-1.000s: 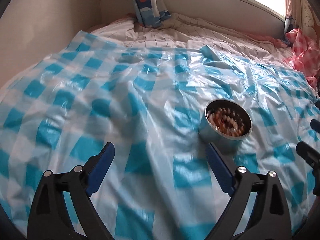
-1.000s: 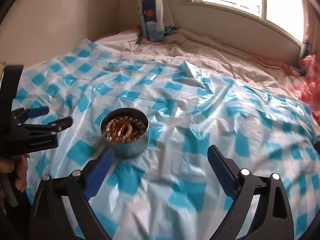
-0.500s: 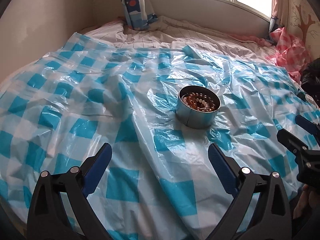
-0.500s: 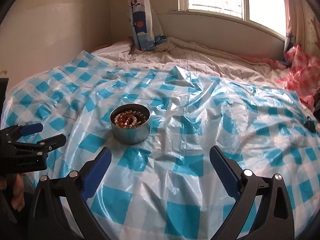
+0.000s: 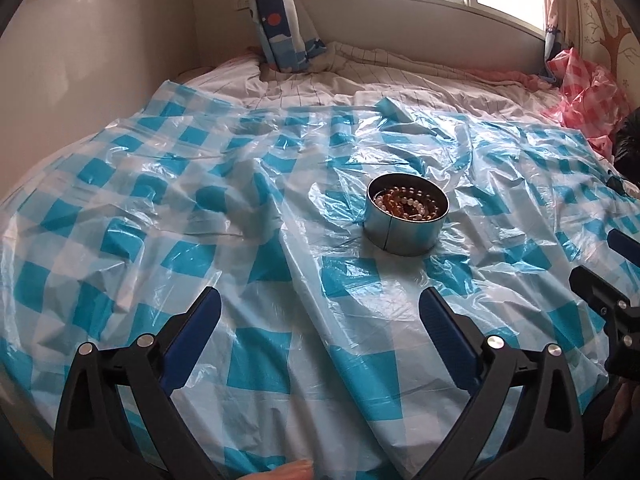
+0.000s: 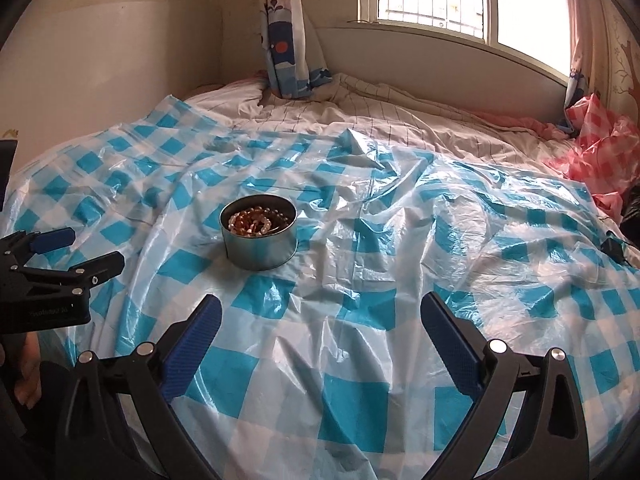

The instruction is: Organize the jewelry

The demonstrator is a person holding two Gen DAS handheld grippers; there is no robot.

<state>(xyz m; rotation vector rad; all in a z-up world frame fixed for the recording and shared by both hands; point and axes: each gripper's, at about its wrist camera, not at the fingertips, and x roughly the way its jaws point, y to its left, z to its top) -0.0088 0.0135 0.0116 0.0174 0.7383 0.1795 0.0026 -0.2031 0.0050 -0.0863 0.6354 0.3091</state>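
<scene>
Both the left gripper [image 5: 318, 322] and right gripper [image 6: 320, 322] gape wide and empty; centre-frame, the round metal tin [image 5: 407, 219] of beaded bracelets [image 5: 408, 203] could tip on the slippery, rumpled blue-checked plastic sheet [image 5: 256, 264] if nudged.

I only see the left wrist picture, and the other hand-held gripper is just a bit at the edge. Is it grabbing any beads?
Observer: No. In the right wrist view the right hand-held gripper has its jaws wide apart, with only the blue-and-white checked plastic sheet between them.
Operator: What does my left one look like from the side?
Observer: The left hand-held gripper shows side-on, left of the round silver metal tin and apart from it; its jaws have just been opening, nothing between them.
Operator: Who's holding it?
Observer: A person's bare fingers show below it, by its handle.
</scene>
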